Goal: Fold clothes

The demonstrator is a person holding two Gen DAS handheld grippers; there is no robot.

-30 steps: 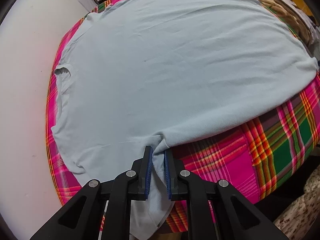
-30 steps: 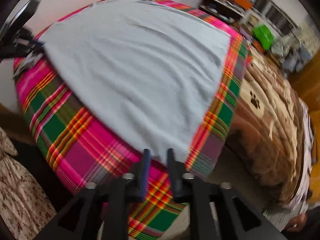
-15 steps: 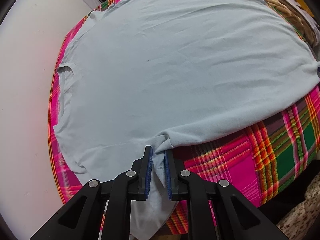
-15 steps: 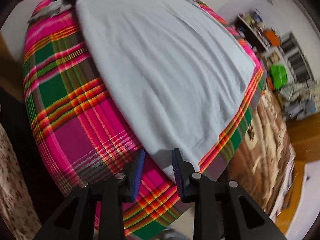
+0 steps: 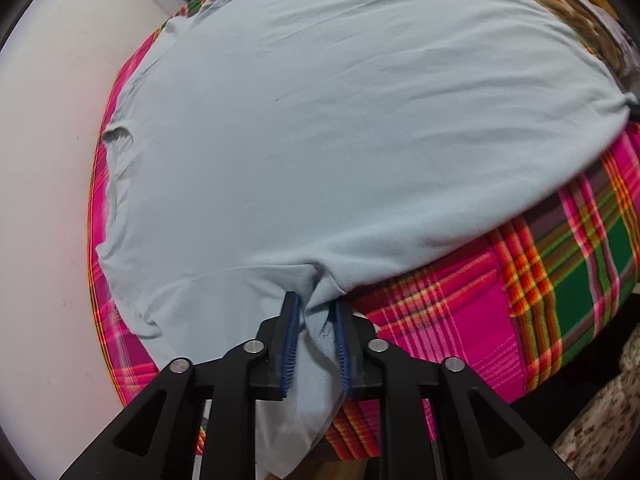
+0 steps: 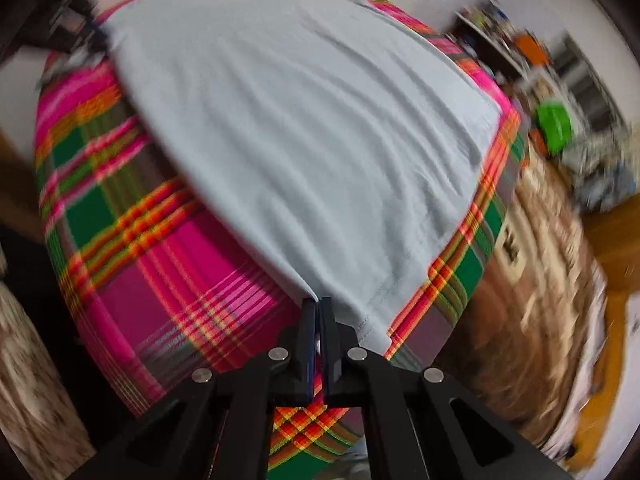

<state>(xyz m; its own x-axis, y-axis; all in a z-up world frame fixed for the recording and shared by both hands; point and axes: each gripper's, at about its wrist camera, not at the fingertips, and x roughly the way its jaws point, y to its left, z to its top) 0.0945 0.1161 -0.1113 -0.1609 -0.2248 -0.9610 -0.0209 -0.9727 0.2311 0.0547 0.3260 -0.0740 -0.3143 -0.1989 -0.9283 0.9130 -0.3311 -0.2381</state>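
Observation:
A pale blue-grey T-shirt lies spread flat over a pink, green and orange plaid cloth. In the left wrist view my left gripper is shut on a bunched fold of the shirt near a sleeve, and fabric hangs down between its blue pads. The right wrist view shows the same T-shirt from the hem end. There my right gripper is shut on the shirt's edge close to the hem corner, its fingers pressed together. The left gripper shows blurred at the far top left.
A white wall runs along the left of the plaid cloth. A brown furry blanket lies to the right of the plaid cloth. Cluttered shelves and a green object stand at the back right. A patterned fabric sits low at the right.
My right gripper has moved onto the shirt's hem edge and shut on it; it stood open over the plaid cloth before. The left gripper keeps its hold and has barely shifted.

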